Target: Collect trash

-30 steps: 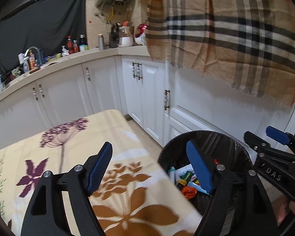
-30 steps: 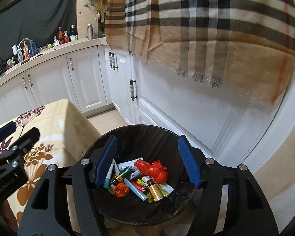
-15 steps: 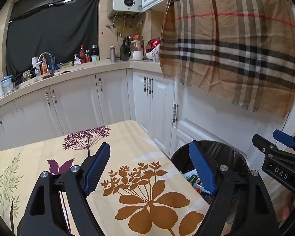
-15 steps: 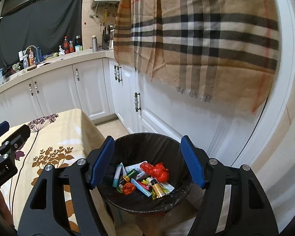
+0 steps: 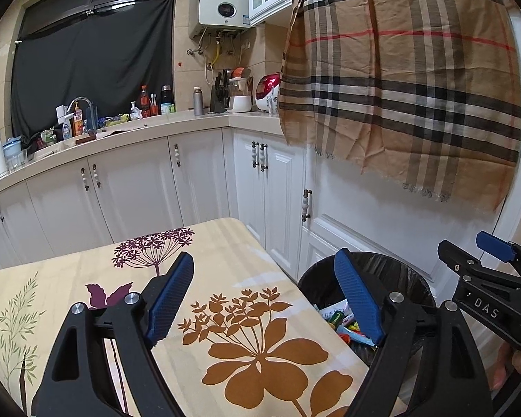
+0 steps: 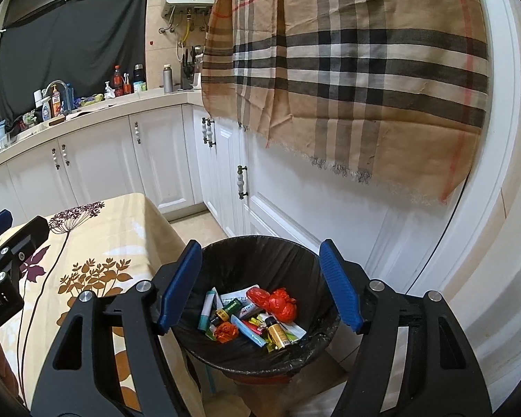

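We see a table (image 5: 225, 264) under a beige flower-printed cloth. Beside it stands a round black-lined trash bin (image 6: 260, 253), holding red wrappers, tubes and bottles. Our right tongs (image 6: 260, 292) hover above it, released and empty; our left tongs (image 5: 264, 299), also released, straddle the table's edge.

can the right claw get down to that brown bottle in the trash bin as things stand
Probably yes: the right claw is open and empty above the trash bin, and the brown bottle lies on top of the pile, uncovered.
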Demonstrator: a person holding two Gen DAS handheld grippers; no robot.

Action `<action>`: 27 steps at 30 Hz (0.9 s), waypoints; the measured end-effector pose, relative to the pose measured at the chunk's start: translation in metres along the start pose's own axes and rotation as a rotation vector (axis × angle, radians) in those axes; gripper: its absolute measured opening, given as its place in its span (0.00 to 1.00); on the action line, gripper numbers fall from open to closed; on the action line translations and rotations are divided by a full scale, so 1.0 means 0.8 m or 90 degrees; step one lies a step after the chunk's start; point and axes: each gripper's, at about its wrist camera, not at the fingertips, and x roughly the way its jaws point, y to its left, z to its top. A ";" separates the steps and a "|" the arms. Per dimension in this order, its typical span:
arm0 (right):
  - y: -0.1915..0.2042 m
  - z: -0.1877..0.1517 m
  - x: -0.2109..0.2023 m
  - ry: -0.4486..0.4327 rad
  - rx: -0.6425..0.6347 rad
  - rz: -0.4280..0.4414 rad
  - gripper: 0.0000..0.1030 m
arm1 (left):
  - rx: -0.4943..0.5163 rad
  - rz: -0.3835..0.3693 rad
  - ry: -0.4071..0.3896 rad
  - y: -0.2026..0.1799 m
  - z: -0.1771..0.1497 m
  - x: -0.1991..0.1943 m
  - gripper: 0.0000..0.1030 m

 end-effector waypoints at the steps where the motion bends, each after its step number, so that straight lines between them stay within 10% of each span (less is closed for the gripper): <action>1: 0.000 0.000 -0.001 -0.001 0.000 0.000 0.66 | 0.000 0.000 0.000 -0.001 0.000 0.000 0.78; 27: 0.000 -0.002 0.001 0.001 0.000 0.000 0.66 | -0.004 -0.005 0.002 -0.004 -0.001 0.002 0.78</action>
